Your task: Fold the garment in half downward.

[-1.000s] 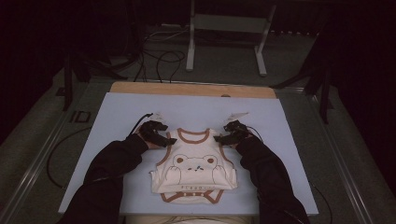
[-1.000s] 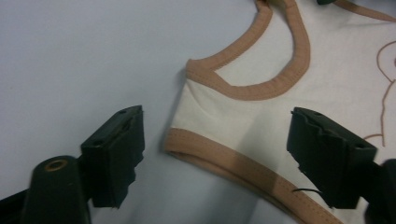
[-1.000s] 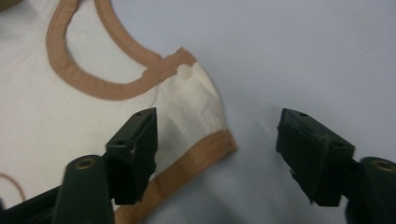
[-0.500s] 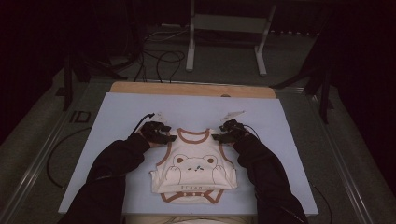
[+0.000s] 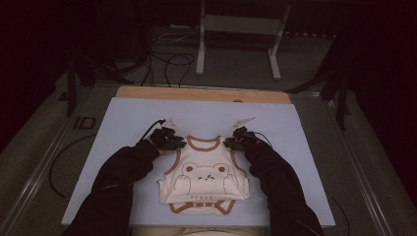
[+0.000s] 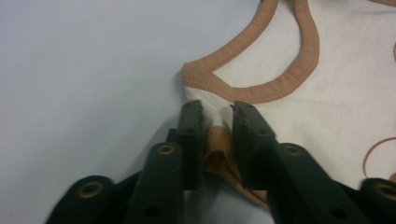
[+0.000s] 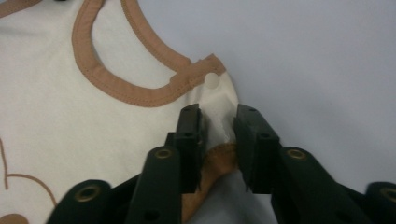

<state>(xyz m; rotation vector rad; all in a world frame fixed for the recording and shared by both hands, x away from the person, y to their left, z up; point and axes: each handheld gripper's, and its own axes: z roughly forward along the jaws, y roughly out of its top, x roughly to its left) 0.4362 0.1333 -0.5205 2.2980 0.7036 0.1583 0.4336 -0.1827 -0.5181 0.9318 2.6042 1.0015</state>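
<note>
A cream sleeveless baby top [image 5: 205, 177] with brown trim and a bear print lies flat on the pale blue table mat [image 5: 123, 118]. My left gripper [image 5: 176, 143] sits at its left shoulder strap and my right gripper [image 5: 232, 142] at its right one. In the left gripper view the jaws have just been closing and now pinch a bunched fold of the strap [image 6: 217, 140]; left gripper [image 6: 217, 108]. In the right gripper view the jaws have likewise closed on puckered cloth [image 7: 219, 128] just below a white snap button [image 7: 212, 80]; right gripper [image 7: 218, 109].
Black-sleeved forearms [image 5: 118, 172] reach in from the bottom on both sides of the top. A wooden board edge [image 5: 201, 93] lies beyond the mat. Cables [image 5: 167, 61] and a metal stand [image 5: 236, 44] sit on the floor behind the table.
Both grippers have closed their jaws onto the shoulder straps, gathering the cloth. The hands have stayed nearly in place and the top has not shifted.
</note>
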